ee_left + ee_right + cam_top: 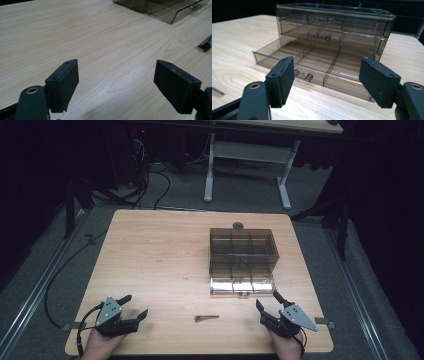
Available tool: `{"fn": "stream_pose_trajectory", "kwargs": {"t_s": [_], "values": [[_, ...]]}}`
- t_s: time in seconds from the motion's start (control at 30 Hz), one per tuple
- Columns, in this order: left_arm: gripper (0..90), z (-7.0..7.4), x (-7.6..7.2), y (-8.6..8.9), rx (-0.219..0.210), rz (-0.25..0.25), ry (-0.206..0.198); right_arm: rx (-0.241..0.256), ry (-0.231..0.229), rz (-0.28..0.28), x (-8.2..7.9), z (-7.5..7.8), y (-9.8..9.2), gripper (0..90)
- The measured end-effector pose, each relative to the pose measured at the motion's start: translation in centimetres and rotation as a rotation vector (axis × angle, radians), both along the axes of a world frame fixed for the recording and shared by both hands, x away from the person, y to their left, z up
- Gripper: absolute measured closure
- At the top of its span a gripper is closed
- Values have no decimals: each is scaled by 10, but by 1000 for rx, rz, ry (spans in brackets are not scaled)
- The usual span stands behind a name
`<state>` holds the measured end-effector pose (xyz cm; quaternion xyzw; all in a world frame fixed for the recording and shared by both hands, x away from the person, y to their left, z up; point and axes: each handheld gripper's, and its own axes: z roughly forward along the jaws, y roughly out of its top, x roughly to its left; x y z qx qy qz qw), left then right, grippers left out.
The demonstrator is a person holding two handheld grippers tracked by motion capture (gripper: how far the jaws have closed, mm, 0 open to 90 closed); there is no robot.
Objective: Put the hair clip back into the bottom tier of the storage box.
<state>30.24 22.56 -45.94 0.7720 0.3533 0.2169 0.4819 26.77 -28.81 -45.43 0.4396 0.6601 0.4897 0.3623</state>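
Down at the near edge of the wooden table, the left gripper rests in a hand, its fingers spread wide with nothing but bare wood between them. Over on the other side, the right gripper sits the same way — fingers wide apart, gripping nothing. Between the two grippers, a little ahead of their fingertips, a small dark metal clip lies flat on the table, well apart from both. Straight ahead of the right fingers stands a smoky clear drawer organizer — its bottom drawer is pulled out toward them, divided into compartments, and looks empty. The two upper drawers are shut. Beyond the table, floor cables and a white-legged desk.
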Motion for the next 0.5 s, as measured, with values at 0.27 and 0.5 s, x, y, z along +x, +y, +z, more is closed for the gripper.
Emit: {"fn": "stream_pose_trajectory", "kwargs": {"t_s": [0.27, 0.5], "values": [[207, 0, 0, -1, 7, 6, 1, 1, 38, 8, 3, 1, 0, 290], [207, 0, 0, 0, 4, -3, 6, -9, 69, 4, 5, 1, 4, 348]]}}
